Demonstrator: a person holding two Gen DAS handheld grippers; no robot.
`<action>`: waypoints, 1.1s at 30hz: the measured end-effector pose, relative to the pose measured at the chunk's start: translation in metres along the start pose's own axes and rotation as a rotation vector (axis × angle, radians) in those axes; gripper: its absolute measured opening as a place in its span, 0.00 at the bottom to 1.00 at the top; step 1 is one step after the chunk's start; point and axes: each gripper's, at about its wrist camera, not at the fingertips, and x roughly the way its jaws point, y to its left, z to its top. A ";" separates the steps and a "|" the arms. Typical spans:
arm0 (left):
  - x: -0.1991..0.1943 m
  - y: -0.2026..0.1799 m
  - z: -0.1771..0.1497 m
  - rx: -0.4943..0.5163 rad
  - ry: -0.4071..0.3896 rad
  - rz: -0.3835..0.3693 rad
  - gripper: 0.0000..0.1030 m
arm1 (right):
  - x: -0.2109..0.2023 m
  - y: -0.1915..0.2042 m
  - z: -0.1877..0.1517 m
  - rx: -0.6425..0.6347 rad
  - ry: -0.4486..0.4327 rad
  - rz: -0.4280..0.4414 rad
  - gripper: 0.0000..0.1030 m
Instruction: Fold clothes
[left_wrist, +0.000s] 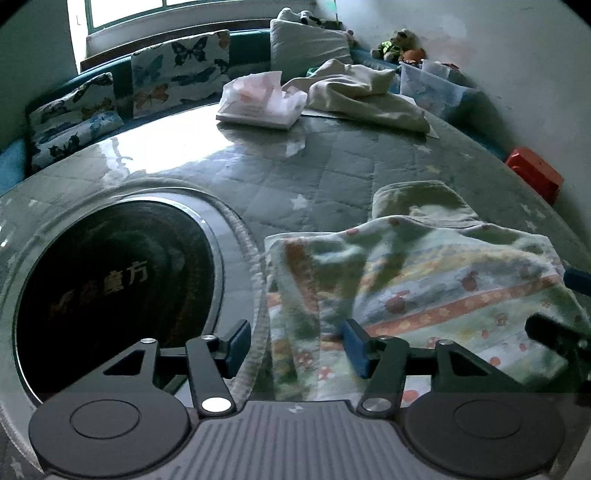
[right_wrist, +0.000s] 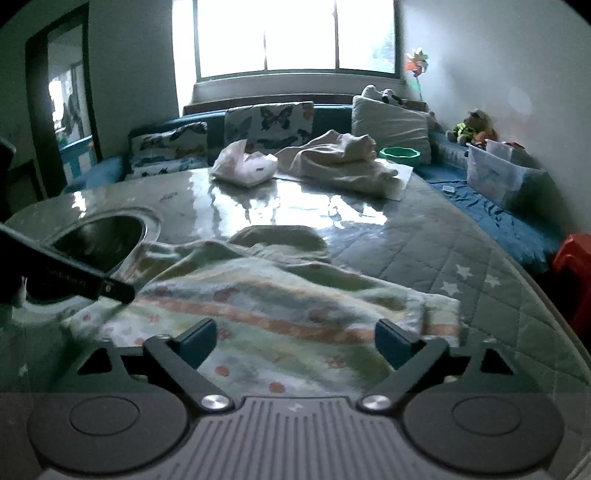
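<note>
Both claws are hovering low over a round, plastic-covered table (right_wrist: 424, 236), each with its jaws standing wide apart and gripping nothing. The left gripper (left_wrist: 295, 347) is sitting at the near left edge of a patterned garment (left_wrist: 424, 288); its right finger is lying over the cloth while its left finger is hanging above the dark round inset (left_wrist: 118, 295) in the tabletop. The right gripper (right_wrist: 295, 343) is facing the same garment (right_wrist: 280, 306) from its near hem, the fabric spreading out directly ahead of and beneath both fingers, with the other claw's arm crossing in at its left. The garment is lying rumpled and partly doubled, a plain greenish part showing at its far side, so it is looking only loosely gathered rather than neatly folded. Far ahead of both claws, a cream garment (right_wrist: 340, 162) is lying crumpled beside a pink-and-white bundle (right_wrist: 243, 164). Whether a fold is being started or straightened is unclear; either way, the next grasp is calling for each claw pinching an edge cleanly.
</note>
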 end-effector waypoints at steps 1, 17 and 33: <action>0.000 0.001 -0.001 0.000 0.000 0.003 0.59 | 0.001 0.003 -0.001 -0.011 0.005 0.000 0.94; -0.016 0.013 -0.020 -0.005 -0.034 0.025 0.79 | 0.005 0.040 -0.022 -0.142 0.042 0.029 1.00; -0.048 0.003 -0.044 -0.007 -0.078 -0.032 1.00 | 0.006 0.040 -0.026 -0.084 0.075 0.020 1.00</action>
